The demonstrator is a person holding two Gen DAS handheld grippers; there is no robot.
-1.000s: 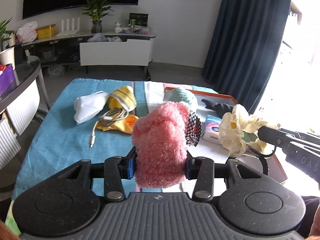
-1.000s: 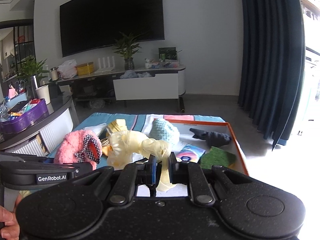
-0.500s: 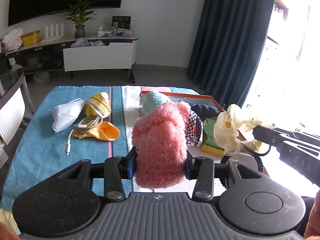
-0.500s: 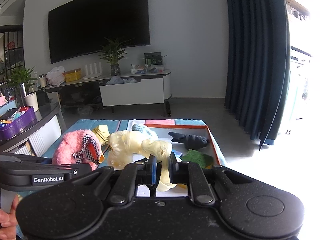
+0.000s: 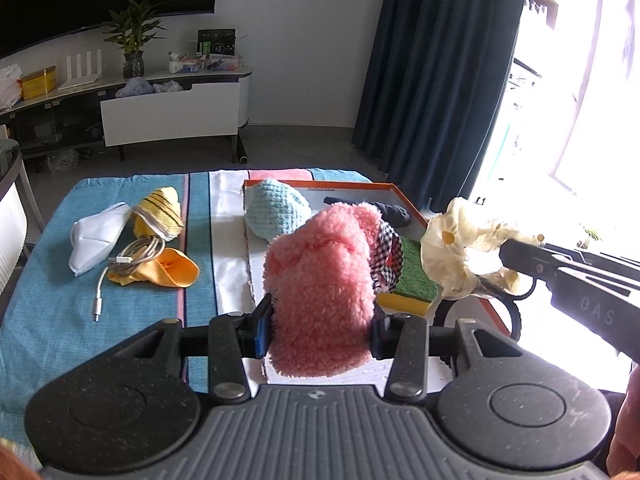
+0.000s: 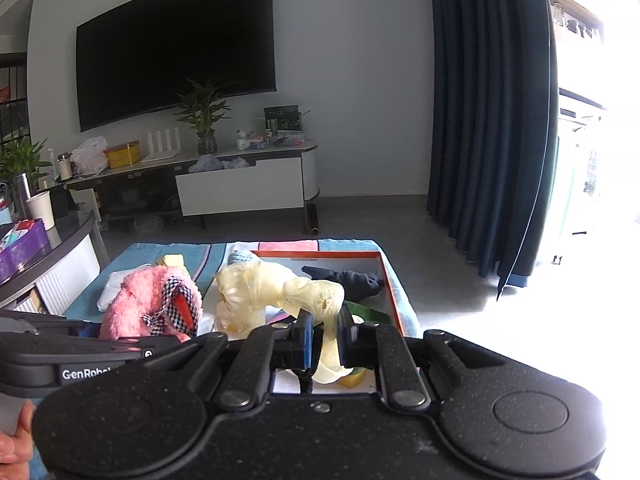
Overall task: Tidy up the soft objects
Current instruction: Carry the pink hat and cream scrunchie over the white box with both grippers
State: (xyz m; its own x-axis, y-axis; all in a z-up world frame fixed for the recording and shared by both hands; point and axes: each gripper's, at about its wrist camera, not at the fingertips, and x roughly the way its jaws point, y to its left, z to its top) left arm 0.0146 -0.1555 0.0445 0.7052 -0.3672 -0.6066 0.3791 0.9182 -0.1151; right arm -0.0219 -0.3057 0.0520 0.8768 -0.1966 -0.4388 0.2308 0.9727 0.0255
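Pink fluffy slipper [image 5: 320, 280], light and squashy, sits pinched mid-body in the left gripper [image 5: 320, 330], while the right gripper [image 6: 325, 342] clamps 1 limp cream scrunchie [image 6: 280, 292].

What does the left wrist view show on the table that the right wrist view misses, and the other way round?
Only the left wrist view: the white mask, the cable, the orange cloth and the striped yellow item out on the blue cloth.
Only the right wrist view: the purple box and white cup on the side table.
Both: the left gripper shut on the pink plush, the right gripper shut on the cream scrunchie, the orange tray, dark cloth and green sponge.
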